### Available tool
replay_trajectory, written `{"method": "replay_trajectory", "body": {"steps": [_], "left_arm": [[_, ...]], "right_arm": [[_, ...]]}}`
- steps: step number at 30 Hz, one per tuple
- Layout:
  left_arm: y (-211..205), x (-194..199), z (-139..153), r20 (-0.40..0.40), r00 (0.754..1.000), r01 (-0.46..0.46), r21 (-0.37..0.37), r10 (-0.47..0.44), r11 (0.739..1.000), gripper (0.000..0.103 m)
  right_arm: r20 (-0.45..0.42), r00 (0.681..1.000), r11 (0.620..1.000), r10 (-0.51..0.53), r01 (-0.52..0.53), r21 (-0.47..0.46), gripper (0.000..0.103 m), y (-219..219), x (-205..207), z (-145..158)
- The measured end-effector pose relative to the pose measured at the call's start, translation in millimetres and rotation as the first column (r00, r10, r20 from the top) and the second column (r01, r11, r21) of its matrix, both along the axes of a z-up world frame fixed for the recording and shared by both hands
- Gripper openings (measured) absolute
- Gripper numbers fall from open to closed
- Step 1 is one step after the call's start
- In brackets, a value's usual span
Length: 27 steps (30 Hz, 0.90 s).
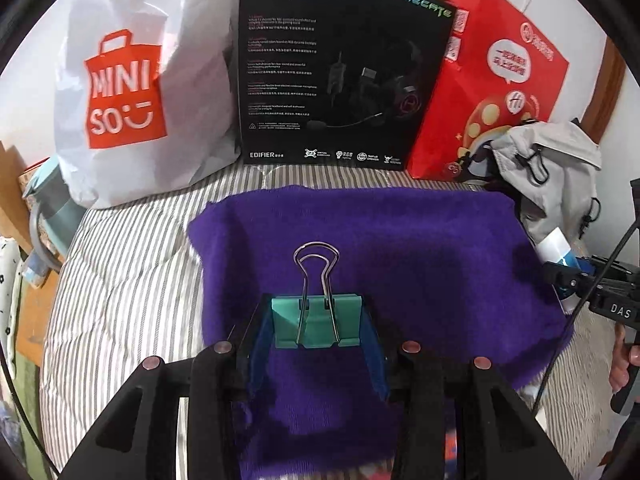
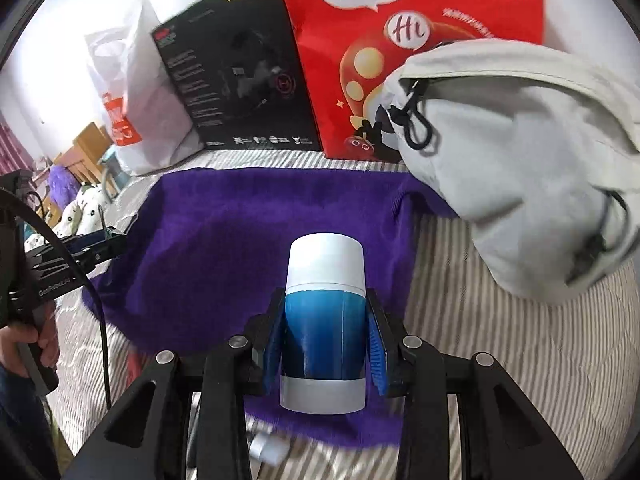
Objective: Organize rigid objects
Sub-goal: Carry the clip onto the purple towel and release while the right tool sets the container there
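Your left gripper [image 1: 318, 328] has its fingers clenched on the teal metal binder clip with wire handles [image 1: 316, 322], held over the purple fuzzy cloth [image 1: 420, 248] spread on the striped bed [image 1: 120, 280]. Your right gripper [image 2: 324, 344] grasps the blue cylindrical container with white cap [image 2: 325, 320]; its smooth, round wall could slip or tilt out of that grasp. At 12 o'clock stand a white plastic "MINISO" bag [image 1: 120, 92], a black "EDIFIER" "HECATE" headset box [image 1: 340, 68] and a red paper bag reading "Hi" [image 2: 400, 40].

A striped bedsheet [image 1: 120, 280] is spread beneath everything. On it are laid a purple cloth [image 1: 400, 248], a white Miniso bag [image 1: 132, 92], a black headset box [image 1: 340, 68], a red paper bag [image 1: 488, 80] and a grey drawstring pouch [image 2: 520, 168].
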<state>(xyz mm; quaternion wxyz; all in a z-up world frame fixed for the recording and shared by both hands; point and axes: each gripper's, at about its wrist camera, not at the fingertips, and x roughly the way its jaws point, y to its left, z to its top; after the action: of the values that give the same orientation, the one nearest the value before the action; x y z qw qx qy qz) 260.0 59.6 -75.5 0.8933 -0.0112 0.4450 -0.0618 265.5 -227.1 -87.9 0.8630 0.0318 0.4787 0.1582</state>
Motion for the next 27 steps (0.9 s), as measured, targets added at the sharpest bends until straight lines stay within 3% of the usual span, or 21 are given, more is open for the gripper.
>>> {"method": "replay_trajectory", "body": {"steps": [15, 23, 27], "left_arm": [[-5, 64, -37, -0.075, 0.997, 0.012, 0.016, -0.01, 1.0, 0.039], [-14, 76, -50, -0.108, 0.994, 0.013, 0.074, -0.005, 0.997, 0.039], [-19, 75, -51, -0.115, 0.993, 0.026, 0.11, -0.013, 0.994, 0.039]], "right_arm": [[-0.095, 0.995, 0.994, 0.02, -0.03, -0.105, 0.036, 39, 77, -47], [-0.085, 0.995, 0.988, 0.047, -0.059, -0.145, 0.037, 48, 82, -52], [-0.079, 0.993, 0.987, 0.082, -0.092, -0.131, 0.044, 49, 79, -53]]}}
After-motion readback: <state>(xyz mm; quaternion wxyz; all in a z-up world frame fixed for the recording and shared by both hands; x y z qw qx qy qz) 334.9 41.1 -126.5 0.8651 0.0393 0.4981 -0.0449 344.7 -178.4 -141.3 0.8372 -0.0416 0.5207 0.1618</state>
